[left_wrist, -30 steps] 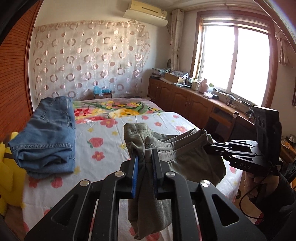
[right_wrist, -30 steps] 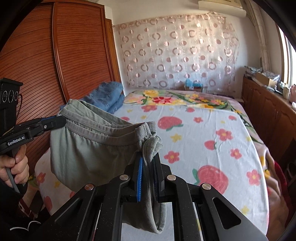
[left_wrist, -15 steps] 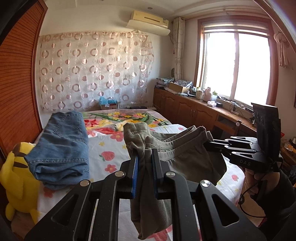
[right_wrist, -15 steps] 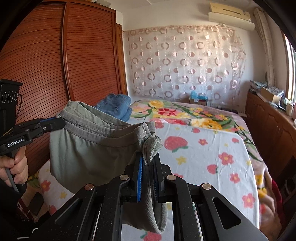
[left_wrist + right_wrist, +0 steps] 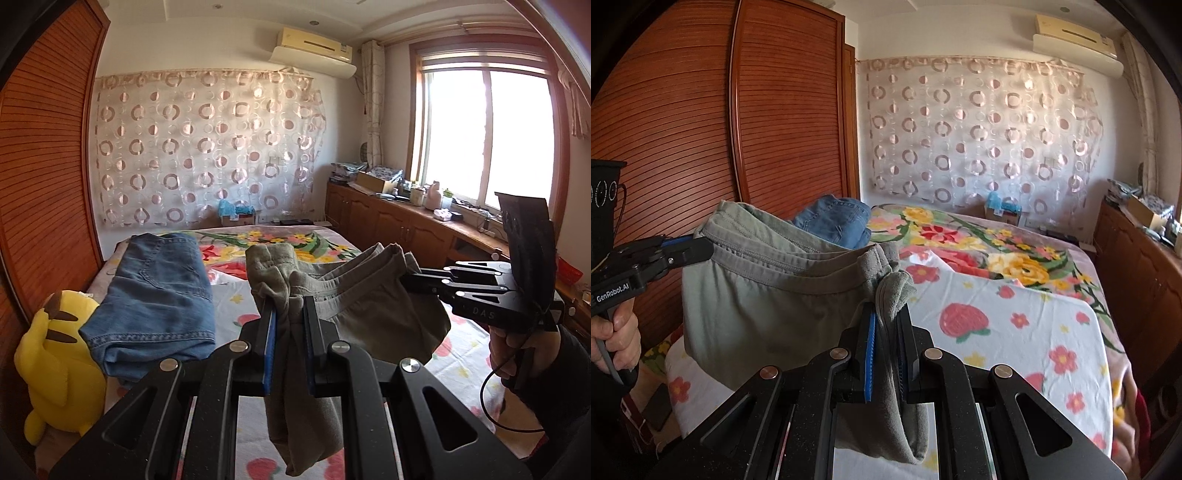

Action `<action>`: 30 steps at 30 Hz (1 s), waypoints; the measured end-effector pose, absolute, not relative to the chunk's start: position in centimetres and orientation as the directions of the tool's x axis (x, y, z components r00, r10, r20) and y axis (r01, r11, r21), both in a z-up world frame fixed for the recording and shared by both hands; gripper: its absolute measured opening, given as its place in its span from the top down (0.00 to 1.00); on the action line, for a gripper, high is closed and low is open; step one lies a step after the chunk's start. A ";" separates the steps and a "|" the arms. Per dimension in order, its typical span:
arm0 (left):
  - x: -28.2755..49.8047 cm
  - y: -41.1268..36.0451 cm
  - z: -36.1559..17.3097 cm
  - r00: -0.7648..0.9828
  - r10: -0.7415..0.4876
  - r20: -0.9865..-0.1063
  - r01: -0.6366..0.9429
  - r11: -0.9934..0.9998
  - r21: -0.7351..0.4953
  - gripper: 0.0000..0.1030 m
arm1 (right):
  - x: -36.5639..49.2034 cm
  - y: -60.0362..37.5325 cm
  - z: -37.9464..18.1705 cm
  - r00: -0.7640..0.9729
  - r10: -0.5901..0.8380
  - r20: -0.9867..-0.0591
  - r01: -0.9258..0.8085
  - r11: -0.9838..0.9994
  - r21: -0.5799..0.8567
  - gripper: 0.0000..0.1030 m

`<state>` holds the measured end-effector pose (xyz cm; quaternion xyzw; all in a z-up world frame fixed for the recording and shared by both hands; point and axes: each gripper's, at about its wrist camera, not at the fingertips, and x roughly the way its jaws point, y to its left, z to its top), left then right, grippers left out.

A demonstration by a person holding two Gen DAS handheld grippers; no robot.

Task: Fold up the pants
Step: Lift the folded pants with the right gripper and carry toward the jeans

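Note:
Grey-green pants (image 5: 373,295) hang in the air above the bed, stretched by the waistband between both grippers. My left gripper (image 5: 290,306) is shut on one bunched end of the waistband. My right gripper (image 5: 888,317) is shut on the other bunched end. In the right wrist view the pants (image 5: 768,306) sag between the left gripper (image 5: 698,249) and my own fingers. In the left wrist view the right gripper (image 5: 410,278) pinches the far end. The legs hang down, partly hidden behind the gripper frames.
The bed (image 5: 1015,321) has a floral sheet. Folded blue jeans (image 5: 159,295) lie at its left side, beside a yellow plush toy (image 5: 55,365). A wooden wardrobe (image 5: 720,140) stands on the left. Wooden cabinets (image 5: 399,229) run under the window on the right.
Both grippers have risen with the pants, lifting them higher above the bed. More of the far wall and ceiling shows now. The grips have not changed.

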<state>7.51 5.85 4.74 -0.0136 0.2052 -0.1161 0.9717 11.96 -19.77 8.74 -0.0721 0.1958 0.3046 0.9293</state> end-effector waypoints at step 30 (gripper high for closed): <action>16.7 13.2 5.7 0.910 -0.066 -0.410 0.054 0.998 -0.041 0.86 | 28.9 -11.3 10.3 0.676 0.628 -0.386 -0.710 0.695 -0.114 0.90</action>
